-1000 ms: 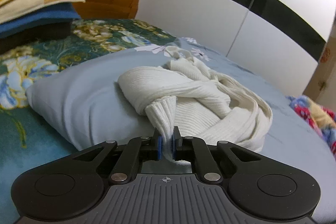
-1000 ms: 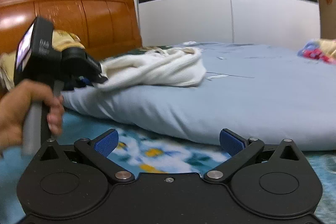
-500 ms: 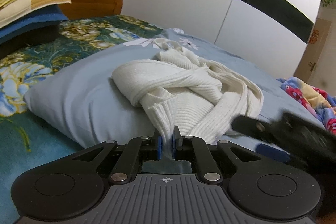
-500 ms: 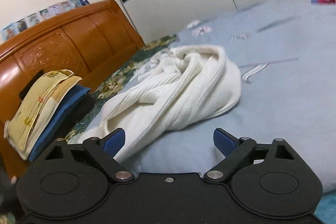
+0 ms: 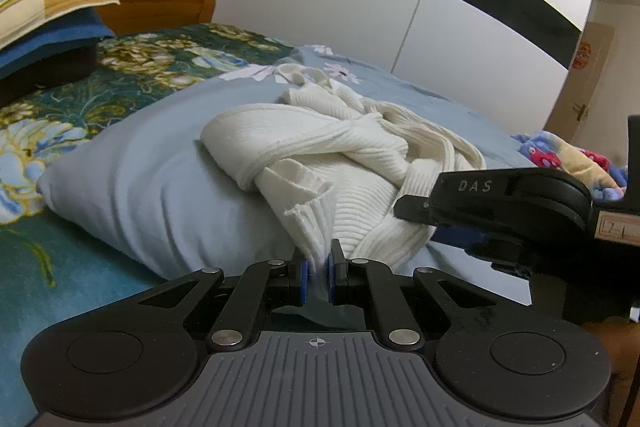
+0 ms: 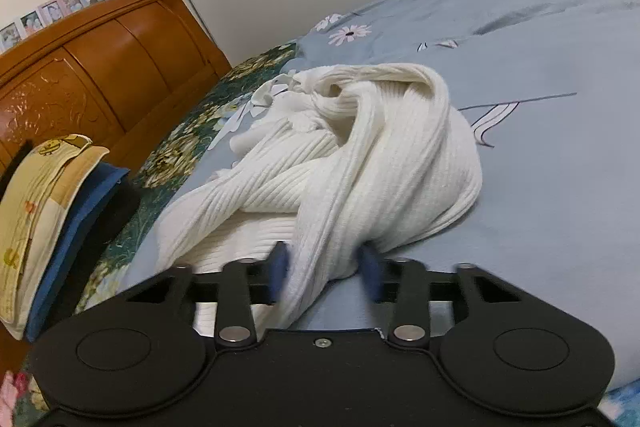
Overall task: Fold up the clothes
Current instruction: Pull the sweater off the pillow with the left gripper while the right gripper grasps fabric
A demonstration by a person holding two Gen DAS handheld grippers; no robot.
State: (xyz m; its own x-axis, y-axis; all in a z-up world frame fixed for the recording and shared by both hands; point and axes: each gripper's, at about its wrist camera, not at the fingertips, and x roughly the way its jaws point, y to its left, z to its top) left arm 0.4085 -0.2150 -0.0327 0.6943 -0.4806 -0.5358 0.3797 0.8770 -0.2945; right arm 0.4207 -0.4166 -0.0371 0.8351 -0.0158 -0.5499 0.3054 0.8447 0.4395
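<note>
Left wrist view shows the left gripper [image 5: 317, 277] pinching a ribbed cuff of the soft, floppy white sweater [image 5: 340, 163] bunched on the bed [image 5: 120, 183], while the right gripper [image 6: 325, 269], parted, straddles another limp fold worth seizing.

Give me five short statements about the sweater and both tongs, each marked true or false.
1. The left tongs are shut on the white sweater's cuff. True.
2. The right tongs are fully clamped on the sweater. False: the blurred pads sit apart, with knit between them.
3. The sweater lies neatly folded. False: it is bunched and twisted.
4. The sweater rests on the blue-grey duvet. True.
5. The stacked pillows sit on top of the sweater. False: they lie apart, by the wooden headboard.
</note>
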